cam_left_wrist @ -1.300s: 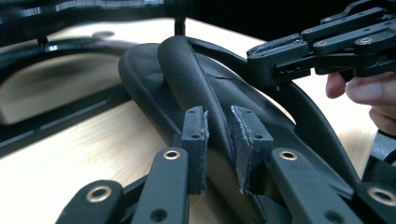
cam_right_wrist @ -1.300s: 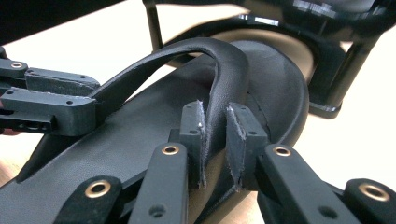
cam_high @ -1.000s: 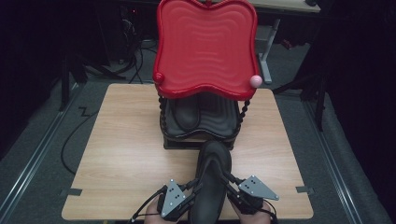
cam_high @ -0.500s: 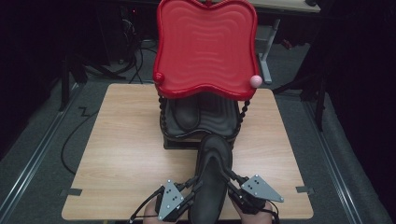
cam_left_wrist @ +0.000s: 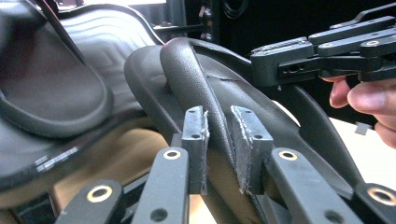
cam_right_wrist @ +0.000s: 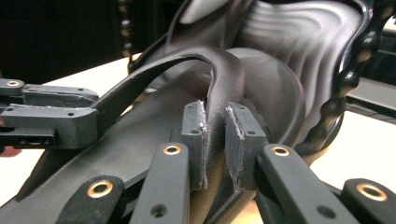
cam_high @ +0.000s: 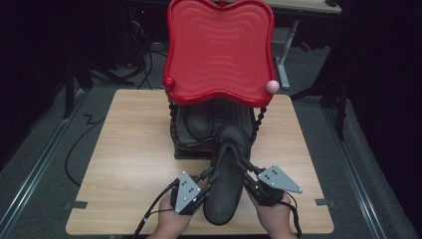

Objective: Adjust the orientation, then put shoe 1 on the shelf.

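The left gripper (cam_left_wrist: 218, 149) has its jaws clamped on the left arm of the strap of a black flip-flop sandal (cam_high: 226, 174); the right gripper (cam_right_wrist: 215, 144) pinches the strap's right arm the same way, pads pressed into the band on both sides. Between the two grippers the sandal lies lengthwise near the table's (cam_high: 124, 164) six o'clock edge, toe aimed at twelve o'clock and reaching the lower shelf of a two-tier rack (cam_high: 179, 142).

The step in hand looks like carrying the sandal on or off that shelf. To do it well, I judge both grips should stay level and move together, so the sole neither twists nor catches the beaded post (cam_right_wrist: 348, 79) beside the toe.

The gripper views show the bite on each strap arm and a second sandal (cam_left_wrist: 51, 93) already on the shelf at the left gripper view's ten o'clock. The high view instead gives the layout: the red wavy tray (cam_high: 219, 50) overhead at twelve o'clock, and both hands (cam_high: 169, 226) at the near edge.
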### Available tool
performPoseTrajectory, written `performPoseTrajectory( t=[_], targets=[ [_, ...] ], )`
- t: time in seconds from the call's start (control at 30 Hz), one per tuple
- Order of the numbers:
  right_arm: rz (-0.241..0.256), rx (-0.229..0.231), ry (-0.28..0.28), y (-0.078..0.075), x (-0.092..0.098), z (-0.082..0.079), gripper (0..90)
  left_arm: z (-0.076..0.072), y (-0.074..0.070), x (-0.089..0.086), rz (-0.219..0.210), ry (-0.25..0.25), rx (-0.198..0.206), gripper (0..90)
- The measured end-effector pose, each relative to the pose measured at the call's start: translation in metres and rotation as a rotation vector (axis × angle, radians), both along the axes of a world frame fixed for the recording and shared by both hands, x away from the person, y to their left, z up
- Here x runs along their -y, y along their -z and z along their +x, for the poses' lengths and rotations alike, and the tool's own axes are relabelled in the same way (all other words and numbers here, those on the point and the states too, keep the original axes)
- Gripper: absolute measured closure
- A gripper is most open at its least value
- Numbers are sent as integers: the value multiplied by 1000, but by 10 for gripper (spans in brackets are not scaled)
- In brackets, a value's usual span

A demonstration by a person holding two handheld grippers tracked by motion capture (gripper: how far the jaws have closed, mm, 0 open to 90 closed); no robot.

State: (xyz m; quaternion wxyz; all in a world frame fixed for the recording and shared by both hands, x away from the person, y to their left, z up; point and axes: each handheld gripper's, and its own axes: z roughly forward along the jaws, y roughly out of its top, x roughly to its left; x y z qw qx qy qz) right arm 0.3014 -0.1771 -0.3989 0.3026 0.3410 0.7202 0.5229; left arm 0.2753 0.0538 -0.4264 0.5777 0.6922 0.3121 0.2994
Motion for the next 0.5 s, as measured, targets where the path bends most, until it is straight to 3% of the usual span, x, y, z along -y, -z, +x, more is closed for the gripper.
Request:
performPoseTrajectory(
  t=[0.37,0.5],
  targets=[
    [0,15,71,-13,-6,62,785,68,-10,9,-24,-64,9,766],
    [4,22,100,-16,-7,83,784,84,-9,15,-15,-93,7,767]
  ],
)
